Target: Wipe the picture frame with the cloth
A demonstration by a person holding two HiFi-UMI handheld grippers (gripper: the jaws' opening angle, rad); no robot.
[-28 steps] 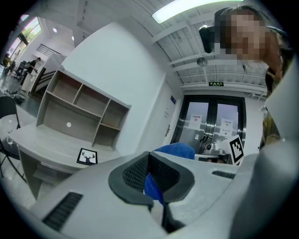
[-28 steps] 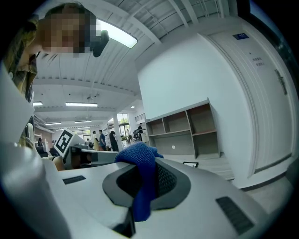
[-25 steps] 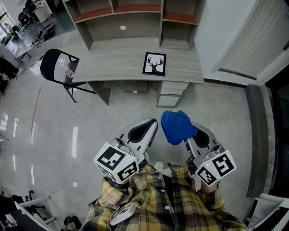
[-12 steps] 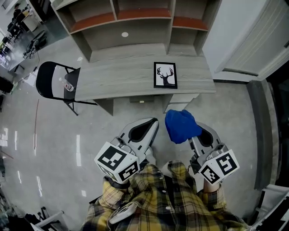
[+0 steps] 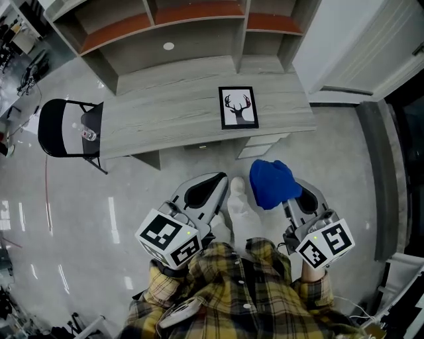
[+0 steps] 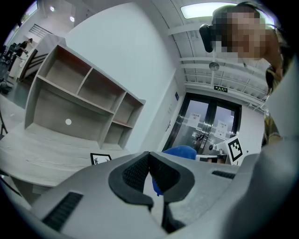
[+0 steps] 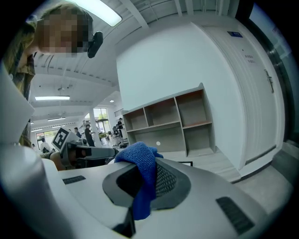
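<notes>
Grey wood desk (image 5: pixel 172 99) below open shelving (image 5: pixel 185 26), black chair (image 5: pixel 63 129) at its left end, picture frame (image 5: pixel 238 107) flat toward its right; near side, left gripper (image 5: pixel 218 182) jaws together and empty, right gripper (image 5: pixel 295 195) clamping blue cloth (image 5: pixel 273 184); only left gripper view shows glass doors (image 6: pixel 210 121).

Pretty bright, even office light, straight down from ceiling lamps (image 6: pixel 205 9). White glare streaks on the glossy floor (image 5: pixel 111 210), only a soft shadow under the table (image 5: pixel 165 112). Head view crisp. Heavy fisheye bend and black corners in both gripper views; left tongs (image 6: pixel 149 158) and right tongs (image 7: pixel 147 175) slightly soft up close, cloth (image 7: pixel 138 156) vivid blue, not blown out.
</notes>
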